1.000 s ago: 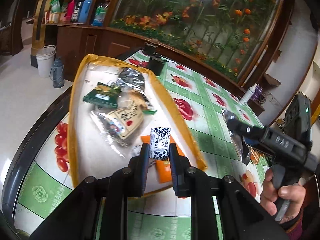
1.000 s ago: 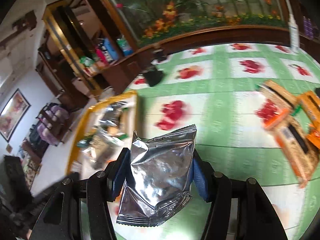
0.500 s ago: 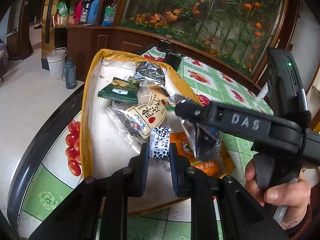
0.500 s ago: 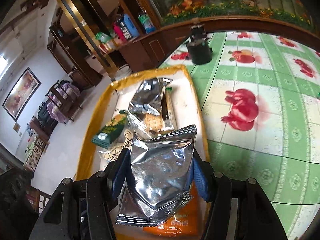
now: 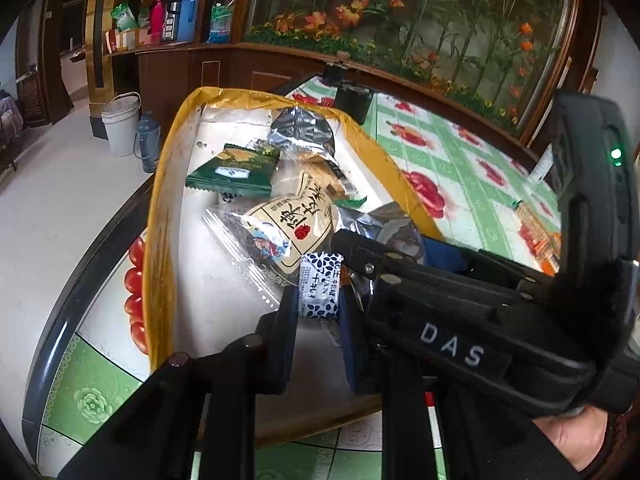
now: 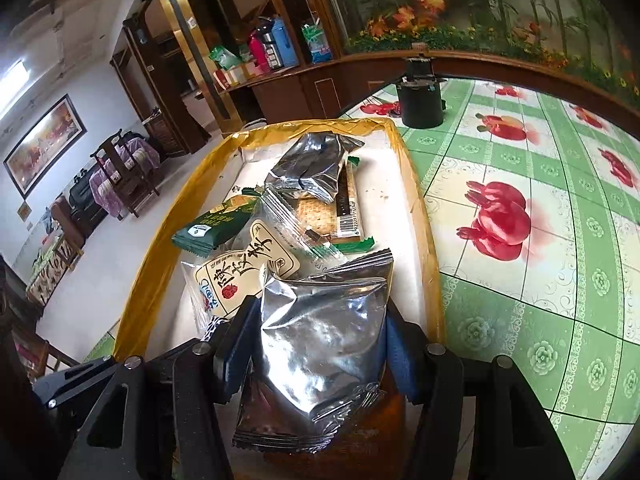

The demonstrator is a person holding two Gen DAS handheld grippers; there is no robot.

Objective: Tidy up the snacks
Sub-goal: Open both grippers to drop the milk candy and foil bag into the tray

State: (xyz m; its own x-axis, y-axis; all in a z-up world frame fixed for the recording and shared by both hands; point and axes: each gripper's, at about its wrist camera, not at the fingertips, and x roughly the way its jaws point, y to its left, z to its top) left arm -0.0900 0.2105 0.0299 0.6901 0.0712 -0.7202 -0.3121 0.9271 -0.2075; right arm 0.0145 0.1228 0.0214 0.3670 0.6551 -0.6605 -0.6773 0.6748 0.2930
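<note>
From where I'm driving this: the tray has a mustard-yellow rim and a white floor. The packet in my right gripper is plain shiny silver, and a matching silver one sits at 12 o'clock in the tray. At 10 o'clock there's a dark green wrapper with a white label. The cream pouch has black lettering and a red stamp. My left gripper has a white candy with navy leaf spots. The tablecloth is a green and white grid with red fruit prints.
</note>
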